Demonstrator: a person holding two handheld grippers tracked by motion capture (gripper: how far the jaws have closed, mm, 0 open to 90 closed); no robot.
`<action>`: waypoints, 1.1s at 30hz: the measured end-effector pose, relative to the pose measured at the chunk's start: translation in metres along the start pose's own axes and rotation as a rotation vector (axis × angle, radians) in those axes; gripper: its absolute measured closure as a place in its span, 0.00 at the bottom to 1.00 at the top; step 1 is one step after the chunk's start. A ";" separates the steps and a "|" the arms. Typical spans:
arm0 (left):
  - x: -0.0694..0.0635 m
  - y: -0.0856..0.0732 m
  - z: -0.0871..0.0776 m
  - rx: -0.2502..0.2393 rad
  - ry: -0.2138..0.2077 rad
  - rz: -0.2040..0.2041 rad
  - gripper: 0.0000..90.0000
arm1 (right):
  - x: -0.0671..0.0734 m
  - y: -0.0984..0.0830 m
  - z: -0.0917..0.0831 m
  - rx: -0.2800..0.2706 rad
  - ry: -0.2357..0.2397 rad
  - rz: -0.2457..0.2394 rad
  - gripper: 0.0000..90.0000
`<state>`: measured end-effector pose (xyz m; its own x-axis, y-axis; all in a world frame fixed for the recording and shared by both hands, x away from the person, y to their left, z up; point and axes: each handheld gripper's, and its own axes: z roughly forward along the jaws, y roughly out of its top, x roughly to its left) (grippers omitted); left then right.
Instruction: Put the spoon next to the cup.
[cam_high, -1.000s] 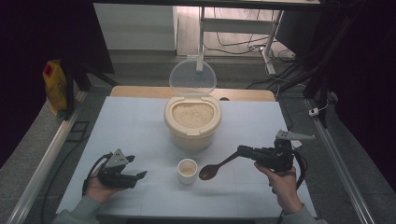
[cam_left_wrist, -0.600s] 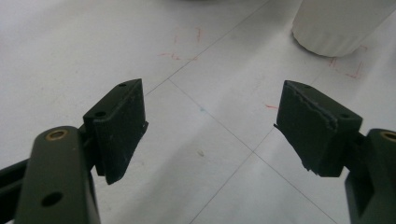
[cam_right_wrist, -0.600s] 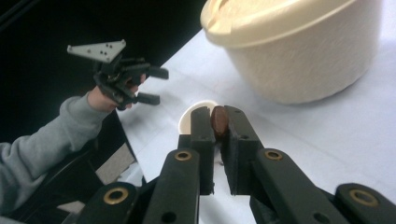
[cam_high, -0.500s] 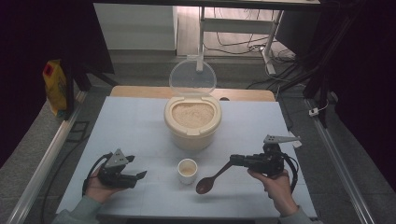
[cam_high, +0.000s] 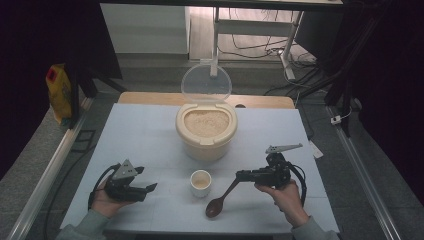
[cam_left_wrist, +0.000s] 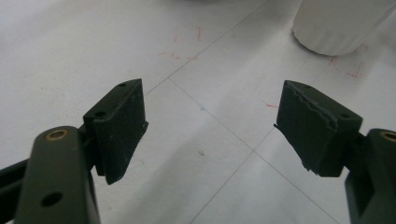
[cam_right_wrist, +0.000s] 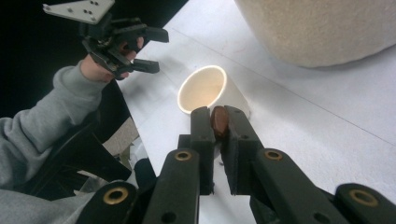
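Since the earlier frames, we are seeing the wooden spoon (cam_high: 221, 198) lowering toward the bottom centre, right of the small cup (cam_high: 200, 182). The right gripper (cam_high: 241, 176) is clamping its handle. The left gripper (cam_high: 146, 179), lower left, is staying wide apart, holding nothing.

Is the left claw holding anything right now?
No, the left claw stands wide open over bare table, with nothing between its jaws.
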<state>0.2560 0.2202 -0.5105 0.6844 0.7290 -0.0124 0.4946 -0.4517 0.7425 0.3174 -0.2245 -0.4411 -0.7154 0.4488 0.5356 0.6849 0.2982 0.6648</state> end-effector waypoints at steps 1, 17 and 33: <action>0.000 0.000 0.000 0.000 0.000 0.000 0.26 | -0.001 0.000 0.002 0.004 -0.004 0.000 0.92; 0.000 0.000 0.000 0.002 0.001 0.002 0.26 | -0.025 0.006 0.027 0.004 -0.061 0.062 0.86; 0.000 0.000 0.000 0.002 0.001 0.003 0.26 | -0.056 0.003 0.056 0.008 -0.155 0.115 0.76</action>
<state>0.2559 0.2204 -0.5109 0.6853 0.7282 -0.0095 0.4935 -0.4548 0.7413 0.3678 -0.2016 -0.4984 -0.6030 0.6046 0.5205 0.7621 0.2437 0.5998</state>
